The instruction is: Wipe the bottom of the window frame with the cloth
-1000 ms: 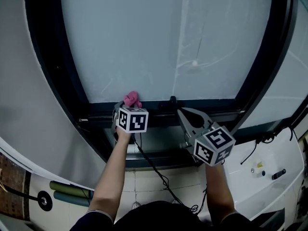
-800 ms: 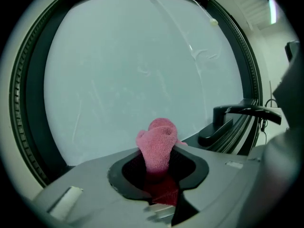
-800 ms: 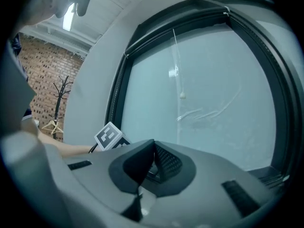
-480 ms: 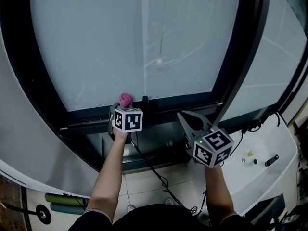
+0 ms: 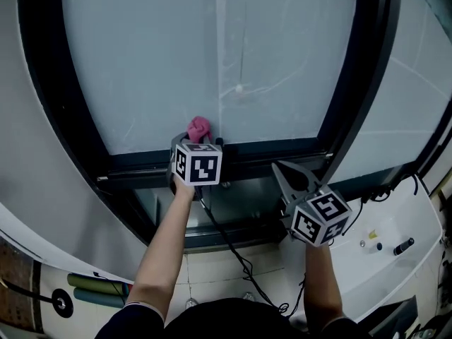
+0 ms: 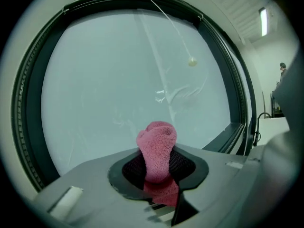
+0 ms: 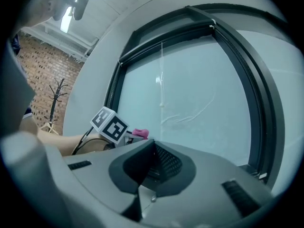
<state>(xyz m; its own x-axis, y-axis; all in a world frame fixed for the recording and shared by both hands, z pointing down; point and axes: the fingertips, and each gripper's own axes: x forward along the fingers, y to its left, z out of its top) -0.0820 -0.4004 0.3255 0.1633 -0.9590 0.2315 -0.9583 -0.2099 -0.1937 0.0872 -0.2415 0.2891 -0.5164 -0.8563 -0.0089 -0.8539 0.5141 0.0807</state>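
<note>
Window frame (image 5: pixel 268 150): one cloth (image 6: pixel 156 148) (in left gripper (image 5: pixel 198 140))

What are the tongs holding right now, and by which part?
Left tongs: shut on the cloth, gripped low, its bunched end sticking out past the tips. Right tongs: shut, holding nothing.

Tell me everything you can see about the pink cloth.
The pink cloth is a small, nubby, terry-like wad, bunched into a rounded lump. The left gripper is shut on it, its jaws pinching the lower part so the lump sticks out past them. It sits by the lower edge of the glass, just above the window frame's bottom rail; whether it touches either is unclear.
</note>
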